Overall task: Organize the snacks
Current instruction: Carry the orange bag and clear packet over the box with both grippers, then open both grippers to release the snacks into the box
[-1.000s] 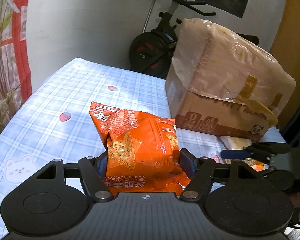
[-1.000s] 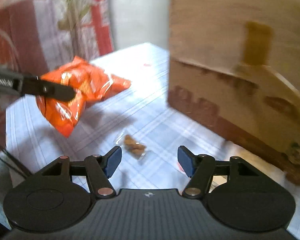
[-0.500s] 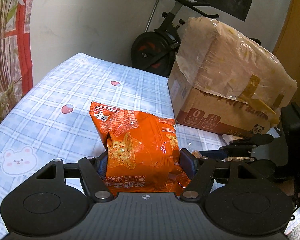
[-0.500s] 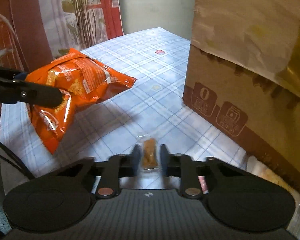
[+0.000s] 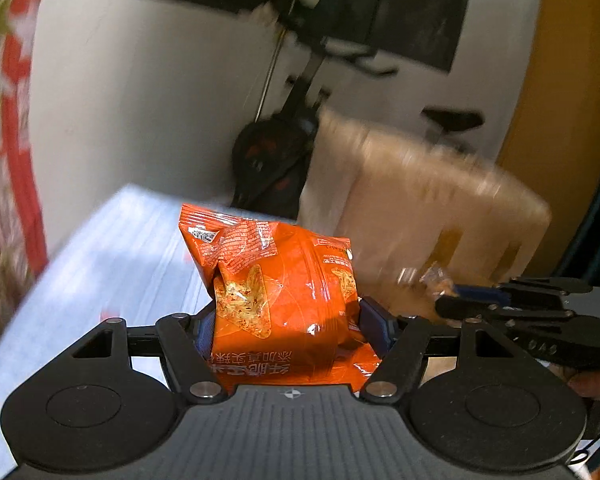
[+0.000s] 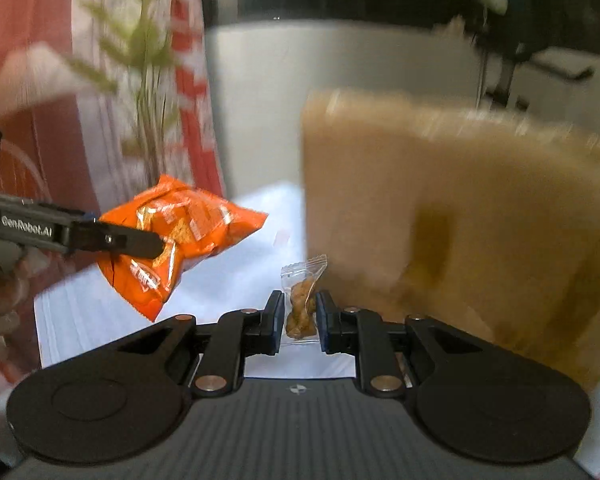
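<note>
My left gripper [image 5: 286,326] is shut on an orange chip bag [image 5: 276,296], which stands up between the blue pads, lifted above the table. From the right wrist view the same orange bag [image 6: 180,236] hangs at the left in the left gripper [image 6: 156,246]. My right gripper [image 6: 298,318] is shut on a small clear snack packet [image 6: 300,304] holding brown pieces, raised off the table. That packet [image 5: 436,278] and the right gripper [image 5: 444,302] also show at the right of the left wrist view. A large cardboard box [image 6: 460,220] with a plastic liner stands close ahead on the right.
The table wears a blue checked cloth [image 5: 112,256]. An exercise bike [image 5: 276,160] stands behind the cardboard box [image 5: 432,208] against a white wall. A red floral curtain [image 6: 80,100] hangs at the left. Part of a hand [image 5: 592,382] shows at the right edge.
The right gripper shut on the small packet and lifted it from the table. Both grippers rose with their loads, and the box and table sank in both views.
</note>
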{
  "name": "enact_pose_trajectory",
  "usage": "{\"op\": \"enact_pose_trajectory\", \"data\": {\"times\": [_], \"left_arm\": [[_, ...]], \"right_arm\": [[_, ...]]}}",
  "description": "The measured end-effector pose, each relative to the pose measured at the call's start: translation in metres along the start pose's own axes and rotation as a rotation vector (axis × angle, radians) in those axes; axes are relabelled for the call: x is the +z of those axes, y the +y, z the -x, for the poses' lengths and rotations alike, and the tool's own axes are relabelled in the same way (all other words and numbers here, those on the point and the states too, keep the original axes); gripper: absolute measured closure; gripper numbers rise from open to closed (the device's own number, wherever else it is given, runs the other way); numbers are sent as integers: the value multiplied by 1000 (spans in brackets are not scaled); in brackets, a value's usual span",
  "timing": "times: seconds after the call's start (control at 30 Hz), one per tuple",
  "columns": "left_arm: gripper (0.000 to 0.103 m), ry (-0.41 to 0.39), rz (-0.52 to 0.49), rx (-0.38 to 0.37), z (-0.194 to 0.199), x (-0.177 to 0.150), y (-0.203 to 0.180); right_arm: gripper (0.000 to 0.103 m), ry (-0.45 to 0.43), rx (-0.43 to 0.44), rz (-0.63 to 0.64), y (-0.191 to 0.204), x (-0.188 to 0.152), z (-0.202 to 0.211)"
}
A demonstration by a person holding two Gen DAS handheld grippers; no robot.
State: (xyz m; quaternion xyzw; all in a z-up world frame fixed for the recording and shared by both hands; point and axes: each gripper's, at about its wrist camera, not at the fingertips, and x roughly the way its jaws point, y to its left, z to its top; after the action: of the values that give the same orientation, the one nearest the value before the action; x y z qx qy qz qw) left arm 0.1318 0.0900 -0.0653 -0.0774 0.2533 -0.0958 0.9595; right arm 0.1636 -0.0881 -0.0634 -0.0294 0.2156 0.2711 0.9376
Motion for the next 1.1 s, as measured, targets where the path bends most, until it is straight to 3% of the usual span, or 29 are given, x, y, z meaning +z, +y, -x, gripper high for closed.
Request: {"op": "enact_pose_trajectory", "data": {"times": [0.17,0.4,0.73,0.9,1.1], "left_arm": [[30,-119,-47,-35,12,55,-25],[30,-176,-168,-48,-27,123,-81],[30,-22,-340,46,-137,149,-147],[28,25,-368,76,-161,148,-146],[20,61,-390,84,-163,149,-145]], "right_arm": [[85,-126,-70,-31,-32,45,34],[84,-106,-226,-97,-90,67,27],[84,-58,-312,-201,-132,48,8],[83,-55,-310,-206,-134,46,8],[80,-59,-302,-199,-138,46,13]]}}
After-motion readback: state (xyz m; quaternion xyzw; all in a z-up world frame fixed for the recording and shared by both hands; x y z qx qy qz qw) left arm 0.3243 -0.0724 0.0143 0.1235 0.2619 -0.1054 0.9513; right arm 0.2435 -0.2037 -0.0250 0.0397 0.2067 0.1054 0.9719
